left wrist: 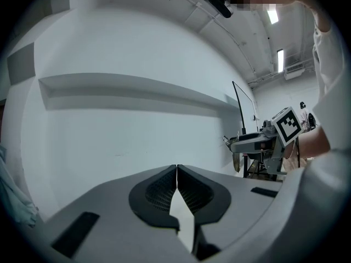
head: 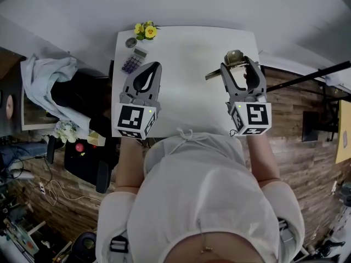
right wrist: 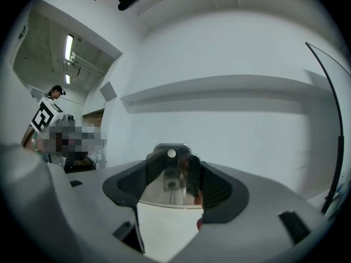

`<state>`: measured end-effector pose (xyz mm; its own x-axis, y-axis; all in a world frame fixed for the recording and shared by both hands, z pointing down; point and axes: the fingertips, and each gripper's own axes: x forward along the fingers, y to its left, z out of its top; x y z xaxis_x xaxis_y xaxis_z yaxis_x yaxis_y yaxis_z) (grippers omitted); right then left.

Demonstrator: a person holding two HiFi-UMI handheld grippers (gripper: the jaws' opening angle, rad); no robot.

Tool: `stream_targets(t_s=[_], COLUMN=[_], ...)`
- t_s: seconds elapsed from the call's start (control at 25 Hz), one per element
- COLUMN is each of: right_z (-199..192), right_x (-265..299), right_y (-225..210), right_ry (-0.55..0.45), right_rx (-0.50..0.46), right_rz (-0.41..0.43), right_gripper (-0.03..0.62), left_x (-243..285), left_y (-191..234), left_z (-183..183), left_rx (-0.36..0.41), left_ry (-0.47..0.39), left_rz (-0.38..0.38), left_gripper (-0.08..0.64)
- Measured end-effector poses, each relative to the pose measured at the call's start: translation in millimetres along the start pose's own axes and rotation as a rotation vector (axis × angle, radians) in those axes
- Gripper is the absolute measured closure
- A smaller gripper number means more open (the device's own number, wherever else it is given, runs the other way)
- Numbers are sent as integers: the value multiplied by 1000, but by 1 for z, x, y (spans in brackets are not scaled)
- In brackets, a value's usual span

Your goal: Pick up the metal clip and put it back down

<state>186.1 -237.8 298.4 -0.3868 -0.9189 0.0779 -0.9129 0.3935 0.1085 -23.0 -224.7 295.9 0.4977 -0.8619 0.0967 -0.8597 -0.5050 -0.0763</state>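
Observation:
The metal clip (head: 235, 58) is a shiny bulldog-style clip held between the jaws of my right gripper (head: 239, 66), over the right side of the white table (head: 186, 53). In the right gripper view the clip (right wrist: 173, 171) fills the gap between the pads, and the right gripper (right wrist: 174, 186) is shut on it. A thin dark arm of the clip (head: 213, 75) sticks out to the left. My left gripper (head: 154, 66) hangs over the table's left part with its jaws together and nothing in them. In its own view the left gripper (left wrist: 176, 170) points at a bare wall.
At the table's far left corner stand yellow flowers (head: 146, 30), a small round tin (head: 130, 42) and a calculator (head: 134, 60). A black chair with pale cloth (head: 52, 78) stands left of the table. A dark pole (head: 312, 75) crosses the wood floor at right.

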Motion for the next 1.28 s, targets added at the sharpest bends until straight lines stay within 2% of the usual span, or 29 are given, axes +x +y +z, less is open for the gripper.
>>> stream_targets(t_s=[0.24,0.4,0.6,0.76,0.92,1.16,1.28], right_z=[-12,-31,-78,-121,-162,-219,-247], right_x=[4,12,29,42,56,73,82], right_y=[3,10,22,35,50,73,85], right_ry=[34,94,225,353,470,594,658], right_rx=[18,38,95,136,137,138,135], right_rz=[18,41,67,88,113,146,166], right_gripper=[296,296,295,295,295,295,295], left_x=[1,3,3,2,4,10,10], left_y=[-6,-9,-7,-2,6,7,7], left_z=[-8,-18,-47,-66,-81,-104,-119], left_rx=[-2,1,3,-29,-62,-94,-135], left_ry=[25,50,104,137,143,186,246], left_rz=[2,-3,-7,-4,-7,-32,-48], left_gripper=[540,540,540,540,540,540,540])
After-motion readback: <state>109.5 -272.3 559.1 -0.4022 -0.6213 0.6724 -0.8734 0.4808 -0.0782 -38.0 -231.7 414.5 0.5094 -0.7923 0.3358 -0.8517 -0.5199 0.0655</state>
